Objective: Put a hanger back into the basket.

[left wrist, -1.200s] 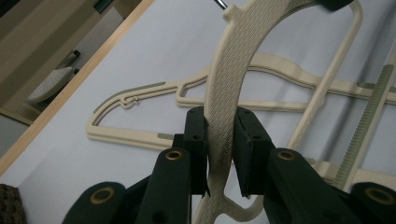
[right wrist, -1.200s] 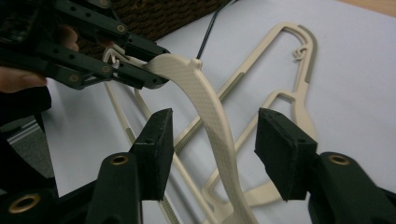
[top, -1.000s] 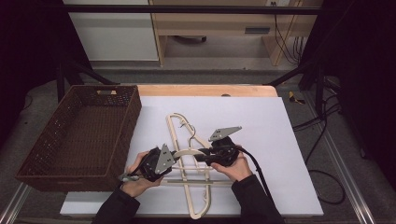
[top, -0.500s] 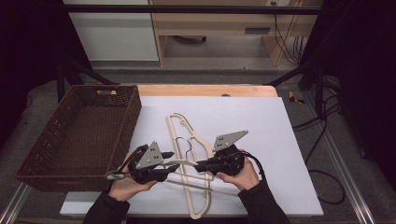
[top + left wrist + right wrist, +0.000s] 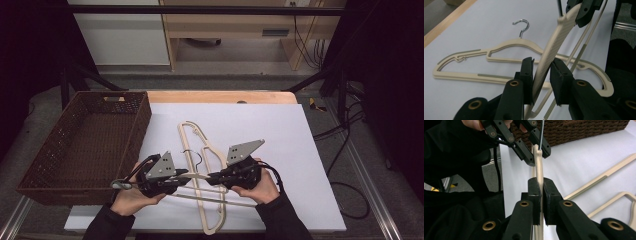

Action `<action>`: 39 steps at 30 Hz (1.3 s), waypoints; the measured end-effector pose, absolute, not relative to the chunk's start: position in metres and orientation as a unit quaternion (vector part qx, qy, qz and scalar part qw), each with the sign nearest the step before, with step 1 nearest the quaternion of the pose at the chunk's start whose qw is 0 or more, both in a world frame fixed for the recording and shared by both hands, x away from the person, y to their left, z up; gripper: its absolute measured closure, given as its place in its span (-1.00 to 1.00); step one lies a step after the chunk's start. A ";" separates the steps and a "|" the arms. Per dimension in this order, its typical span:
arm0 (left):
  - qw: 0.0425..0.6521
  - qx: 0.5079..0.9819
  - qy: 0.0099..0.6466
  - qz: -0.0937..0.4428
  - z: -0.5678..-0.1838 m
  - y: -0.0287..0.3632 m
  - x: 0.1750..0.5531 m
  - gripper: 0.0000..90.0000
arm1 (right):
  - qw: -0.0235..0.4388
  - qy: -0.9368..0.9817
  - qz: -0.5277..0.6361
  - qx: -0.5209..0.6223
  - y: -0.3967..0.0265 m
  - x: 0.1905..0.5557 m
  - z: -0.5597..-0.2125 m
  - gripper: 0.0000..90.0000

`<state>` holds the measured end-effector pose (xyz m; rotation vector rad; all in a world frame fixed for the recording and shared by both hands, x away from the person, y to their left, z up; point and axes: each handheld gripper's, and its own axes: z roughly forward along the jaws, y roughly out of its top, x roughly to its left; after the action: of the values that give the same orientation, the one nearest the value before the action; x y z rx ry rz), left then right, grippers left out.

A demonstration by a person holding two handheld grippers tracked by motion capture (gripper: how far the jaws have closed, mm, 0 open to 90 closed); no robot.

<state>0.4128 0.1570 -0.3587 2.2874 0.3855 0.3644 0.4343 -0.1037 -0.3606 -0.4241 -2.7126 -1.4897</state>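
Two cream hangers are on the white sheet (image 5: 280, 135). One hanger (image 5: 189, 131) (image 5: 506, 45) lies flat with its chrome hook (image 5: 523, 26) showing. The other hanger (image 5: 200, 176) (image 5: 554, 42) (image 5: 538, 162) is held just above the sheet between both grippers. My left gripper (image 5: 186, 175) (image 5: 541, 72) has just been closing, and its pads now press on that hanger's arm. My right gripper (image 5: 212, 176) (image 5: 541, 192) is shut tight on the same hanger, close to the left gripper (image 5: 534, 147).
A brown wicker basket (image 5: 142, 125) (image 5: 579, 127) stands at the left of the sheet, its inside bare. The table's wooden edge (image 5: 220, 96) runs along the back. Cables (image 5: 345, 150) hang off the right side.
Both grippers have risen slightly with the held hanger and drifted a little toward the near edge. The left jaws opened briefly and closed again on it.
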 end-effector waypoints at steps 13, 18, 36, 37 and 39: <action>0.407 0.888 0.190 0.101 -0.356 0.154 0.403 0.92 | -0.077 -0.832 -0.520 -0.179 -0.115 0.432 -0.349 0.30; 0.431 0.870 0.218 0.097 -0.353 0.161 0.404 0.92 | -0.114 -0.809 -0.538 -0.205 -0.130 0.427 -0.344 0.04; 0.466 0.816 0.286 0.188 -0.266 0.208 0.419 0.92 | -0.179 -0.733 -0.554 -0.351 -0.202 0.407 -0.379 -0.77; 0.469 0.812 0.286 0.199 -0.252 0.217 0.422 0.92 | -0.190 -0.733 -0.547 -0.357 -0.203 0.408 -0.380 -0.80; 0.477 0.805 0.288 0.206 -0.240 0.228 0.424 0.92 | -0.199 -0.732 -0.543 -0.362 -0.203 0.408 -0.381 -0.83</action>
<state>0.4241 0.2275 -0.2401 1.9663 0.7039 0.5024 0.4081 -0.2029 -0.3813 -1.3078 -2.6435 -1.9601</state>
